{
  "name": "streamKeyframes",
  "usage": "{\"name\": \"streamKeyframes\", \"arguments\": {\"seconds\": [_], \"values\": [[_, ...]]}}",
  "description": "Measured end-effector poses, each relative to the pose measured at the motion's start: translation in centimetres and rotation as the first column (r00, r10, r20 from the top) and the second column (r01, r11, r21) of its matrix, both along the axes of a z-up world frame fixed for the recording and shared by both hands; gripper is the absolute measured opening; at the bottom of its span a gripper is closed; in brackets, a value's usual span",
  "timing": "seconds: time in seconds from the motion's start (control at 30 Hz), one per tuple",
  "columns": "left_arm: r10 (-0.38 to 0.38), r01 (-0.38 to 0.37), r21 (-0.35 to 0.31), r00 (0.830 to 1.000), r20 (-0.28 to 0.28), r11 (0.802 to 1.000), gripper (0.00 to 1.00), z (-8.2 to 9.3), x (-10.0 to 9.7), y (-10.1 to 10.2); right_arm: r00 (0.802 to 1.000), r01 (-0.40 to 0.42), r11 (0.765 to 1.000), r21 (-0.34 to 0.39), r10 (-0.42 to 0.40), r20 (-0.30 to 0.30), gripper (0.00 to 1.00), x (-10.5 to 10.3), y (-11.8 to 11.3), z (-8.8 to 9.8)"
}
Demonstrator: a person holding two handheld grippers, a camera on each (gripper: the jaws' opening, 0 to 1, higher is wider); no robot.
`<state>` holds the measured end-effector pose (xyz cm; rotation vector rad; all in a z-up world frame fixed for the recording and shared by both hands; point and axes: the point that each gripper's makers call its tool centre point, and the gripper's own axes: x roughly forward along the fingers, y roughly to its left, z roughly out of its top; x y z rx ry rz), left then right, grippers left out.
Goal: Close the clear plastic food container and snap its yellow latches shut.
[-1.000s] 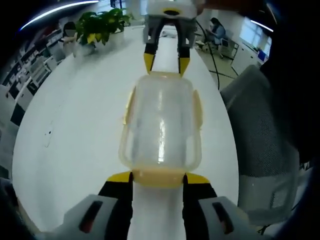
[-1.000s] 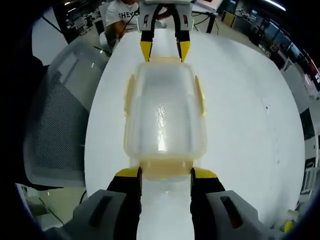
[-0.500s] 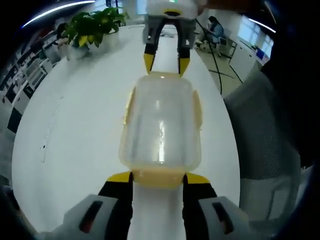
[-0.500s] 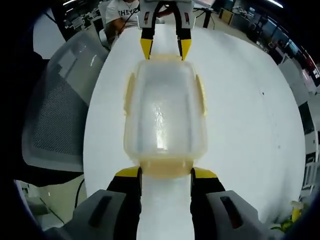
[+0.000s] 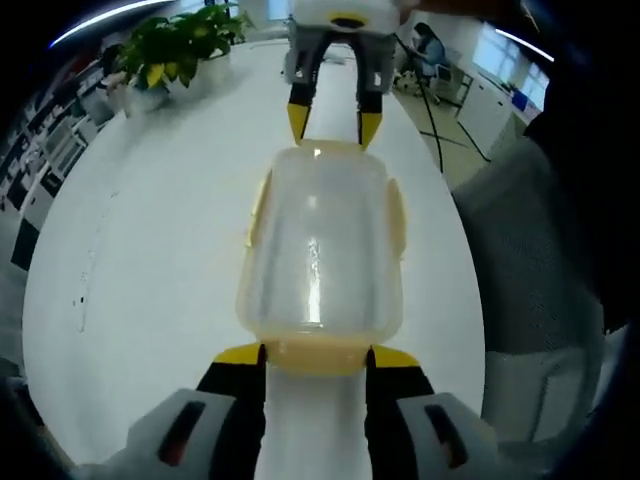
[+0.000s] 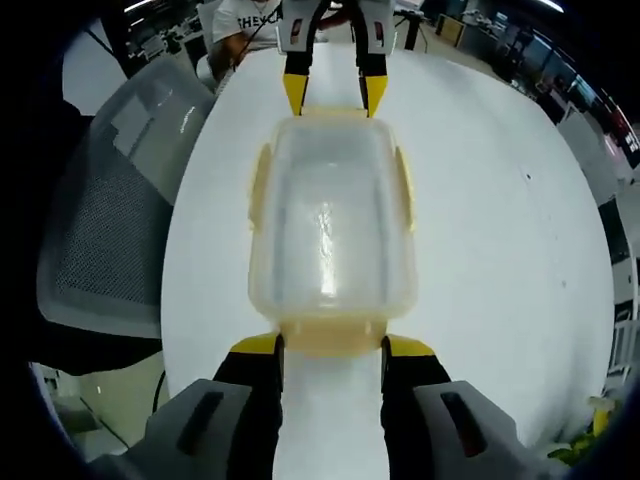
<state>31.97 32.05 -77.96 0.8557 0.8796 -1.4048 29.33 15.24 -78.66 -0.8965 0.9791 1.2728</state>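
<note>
Container is lying lengthwise on the white tabletop, lid on, between your two spread tongs, left and right, each bracketing an end latch. It looks light, stiff and slippery, so you should be pressing the yellow end latches squarely.

Views face each other, close over shared container, white table.

A person's white shirt, beyond the far claw in the right gripper view, bears dark letters, too cut off to read. Nothing else carries legible text.
</note>
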Motion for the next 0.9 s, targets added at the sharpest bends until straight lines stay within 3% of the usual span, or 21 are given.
{"name": "streamKeyframes", "arguments": {"seconds": [0.33,0.37,0.4,0.43,0.47,0.5,0.53,0.57,0.67,0.73,0.9], "values": [[-0.005,0.006,0.025,1.0,-0.012,1.0,0.33,-1.0,-0.6,0.0,1.0,-0.017,1.0,0.007,0.017,0.002,0.35,-0.1,0.5,-1.2],[-0.005,0.005,0.028,1.0,-0.012,1.0,0.33,-1.1,-0.6,0.0,1.0,-0.018,1.0,0.007,0.018,0.001,0.28,-0.2,0.4,-1.3],[0.003,-0.003,0.026,1.0,-0.017,1.0,0.33,-1.1,-0.7,-0.2,0.994,-0.067,0.998,-0.017,0.065,-0.085,0.03,-1.7,-0.1,-1.6],[0.058,-0.057,0.038,0.998,-0.026,0.998,0.32,-1.2,-0.5,-0.1,0.995,-0.047,0.995,-0.087,0.038,-0.092,0.0,-2.0,-1.2,-1.9],[0.033,-0.033,0.018,0.999,-0.013,0.999,0.32,-1.1,-0.3,-0.4,0.992,-0.12,0.991,-0.066,0.123,0.037,0.0,-0.5,-0.7,-2.1],[0.012,-0.012,0.021,1.0,-0.005,1.0,0.32,-1.1,-0.3,-0.3,0.992,-0.096,0.994,-0.057,0.1,0.081,0.0,0.0,-0.6,-2.1],[0.014,-0.014,0.02,1.0,-0.006,1.0,0.33,-1.1,-0.3,-0.3,0.999,-0.04,0.999,-0.033,0.04,0.003,0.03,-1.0,-0.5,-2.1],[0.009,-0.009,0.021,1.0,0.001,1.0,0.33,-1.1,-0.2,-0.2,1.0,0.008,1.0,-0.02,-0.008,-0.024,0.07,-1.1,-0.5,-2.1],[-0.005,0.005,0.022,1.0,0.013,1.0,0.32,-1.3,-0.1,0.1,1.0,0.027,1.0,0.015,-0.027,-0.003,0.07,-0.4,-0.5,-1.6],[-0.002,0.001,0.031,1.0,0.019,1.0,0.3,-1.4,0.1,0.4,0.997,0.074,0.996,0.045,-0.073,-0.027,0.07,-0.4,-0.5,-1.4],[0.025,-0.026,0.023,1.0,0.016,0.999,0.29,-1.6,0.2,0.7,0.994,0.111,0.993,0.044,-0.11,-0.026,0.09,0.1,-1.1,-1.1]]}}
